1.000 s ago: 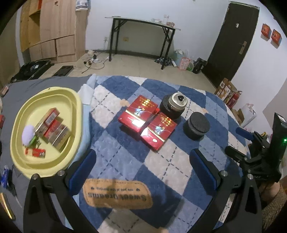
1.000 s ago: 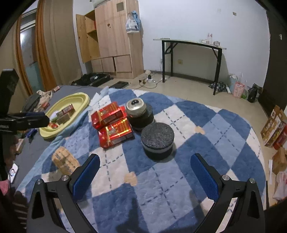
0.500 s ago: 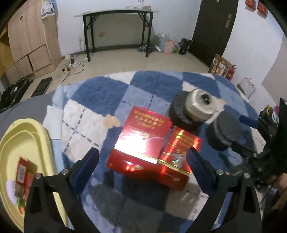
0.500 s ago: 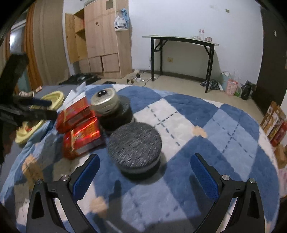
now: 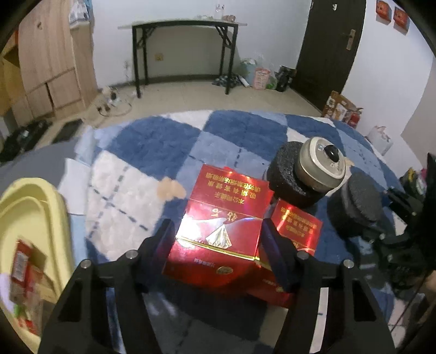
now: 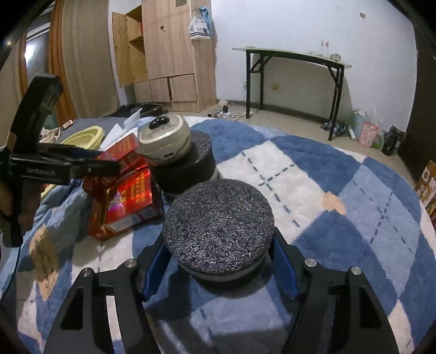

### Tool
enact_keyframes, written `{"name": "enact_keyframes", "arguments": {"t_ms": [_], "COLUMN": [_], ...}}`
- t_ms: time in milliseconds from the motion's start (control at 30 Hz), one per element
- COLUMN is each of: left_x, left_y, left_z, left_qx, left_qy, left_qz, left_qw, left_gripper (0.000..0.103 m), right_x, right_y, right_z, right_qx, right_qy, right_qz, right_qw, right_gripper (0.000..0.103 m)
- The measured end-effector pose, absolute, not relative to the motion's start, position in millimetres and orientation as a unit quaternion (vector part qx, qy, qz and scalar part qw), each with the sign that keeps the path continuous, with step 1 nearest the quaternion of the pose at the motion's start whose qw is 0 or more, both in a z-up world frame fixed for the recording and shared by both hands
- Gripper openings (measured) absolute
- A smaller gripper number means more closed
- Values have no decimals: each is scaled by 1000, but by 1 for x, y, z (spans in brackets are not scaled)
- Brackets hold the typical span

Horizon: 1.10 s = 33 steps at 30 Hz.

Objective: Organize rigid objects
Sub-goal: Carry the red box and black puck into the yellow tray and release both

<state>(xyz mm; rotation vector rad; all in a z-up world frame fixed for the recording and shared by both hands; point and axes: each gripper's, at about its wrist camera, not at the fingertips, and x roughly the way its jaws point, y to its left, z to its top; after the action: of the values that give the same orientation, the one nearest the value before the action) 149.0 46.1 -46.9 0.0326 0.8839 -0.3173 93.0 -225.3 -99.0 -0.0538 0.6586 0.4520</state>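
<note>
a plush rug (image 6: pixel 313 174) of blue and white diamonds with dashed stitching lies in a room with white walls, tiled floor, a plywood wardrobe (image 6: pixel 169 51) and a black-legged table (image 5: pixel 182 24). the left gripper (image 5: pixel 215 239), marked "cenrobot.ai" on its side, has just closed onto a glossy red box (image 5: pixel 220 217) with gold chinese lettering, beside a yellow plastic tray (image 5: pixel 32 212). the right gripper (image 6: pixel 218 261) has just closed on a round, grainy black foam puck (image 6: pixel 218 223), a second puck behind bearing a beige domed device (image 6: pixel 164 136).
</note>
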Motion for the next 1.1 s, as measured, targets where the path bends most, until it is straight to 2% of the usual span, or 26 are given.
{"name": "enact_keyframes", "arguments": {"t_ms": [233,433,667,800,1000,1100], "left_x": [123,64,17,22,43,52], "left_y": [73,114,174,231,303,333], "left_z": [10,67,104,94,35,7], "left_qx": [-24,-49,-43,-90,-120,-170], "left_qy": [404,386,363,352,387,402], "left_qz": [-114,-61,6,56,113,131], "left_qw": [907,919,931,930,907,890], "left_gripper": [65,65,64,64,64,63], "right_x": [73,42,1,-1,28,52], "right_y": [-245,-260,-235,-191,-91,-39], "right_z": [-70,-27,15,37,48,37], "right_qx": [-9,15,-3,-10,-49,-63], "right_qy": [304,277,265,264,280,302], "right_qz": [196,195,259,314,380,400], "right_qw": [932,941,929,912,880,863], "right_gripper": [68,68,68,68,68,68]}}
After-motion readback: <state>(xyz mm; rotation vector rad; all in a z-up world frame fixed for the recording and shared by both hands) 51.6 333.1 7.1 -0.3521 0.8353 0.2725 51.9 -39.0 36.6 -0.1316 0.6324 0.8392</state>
